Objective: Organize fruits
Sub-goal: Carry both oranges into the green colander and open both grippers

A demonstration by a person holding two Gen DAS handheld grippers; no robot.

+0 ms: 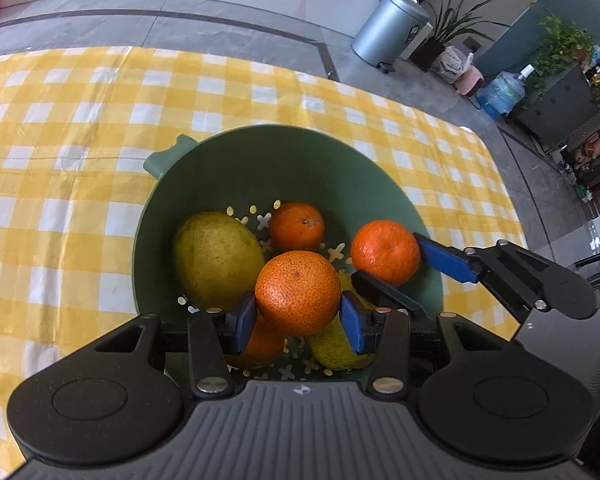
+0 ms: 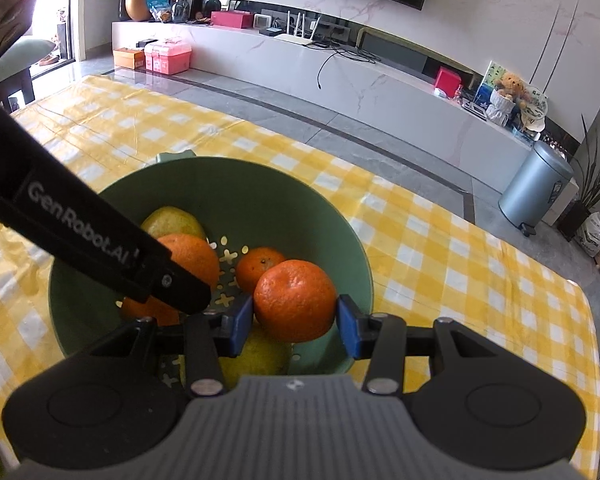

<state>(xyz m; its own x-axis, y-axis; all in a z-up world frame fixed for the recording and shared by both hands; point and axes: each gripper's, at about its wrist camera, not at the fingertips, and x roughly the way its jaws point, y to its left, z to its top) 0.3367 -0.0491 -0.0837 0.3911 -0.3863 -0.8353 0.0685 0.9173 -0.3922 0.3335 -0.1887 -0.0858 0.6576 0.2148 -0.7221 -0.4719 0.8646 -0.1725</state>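
A green colander bowl (image 1: 260,156) sits on the yellow checked tablecloth and also shows in the right wrist view (image 2: 260,200). Inside lie a yellow-green pear (image 1: 216,258), a small orange (image 1: 297,226), a second pear (image 1: 332,350) and another orange (image 1: 260,344) low down. My left gripper (image 1: 298,322) is shut on an orange (image 1: 298,292) above the bowl. My right gripper (image 2: 294,326) is shut on another orange (image 2: 295,300), also seen from the left (image 1: 385,252), over the bowl's right side.
The checked cloth (image 1: 80,140) covers the table all round the bowl. The table's far edge runs behind it, with grey floor beyond. A metal bin (image 2: 536,188), plants and a low white TV bench (image 2: 340,76) stand far back. The left gripper's arm (image 2: 80,236) crosses the right wrist view.
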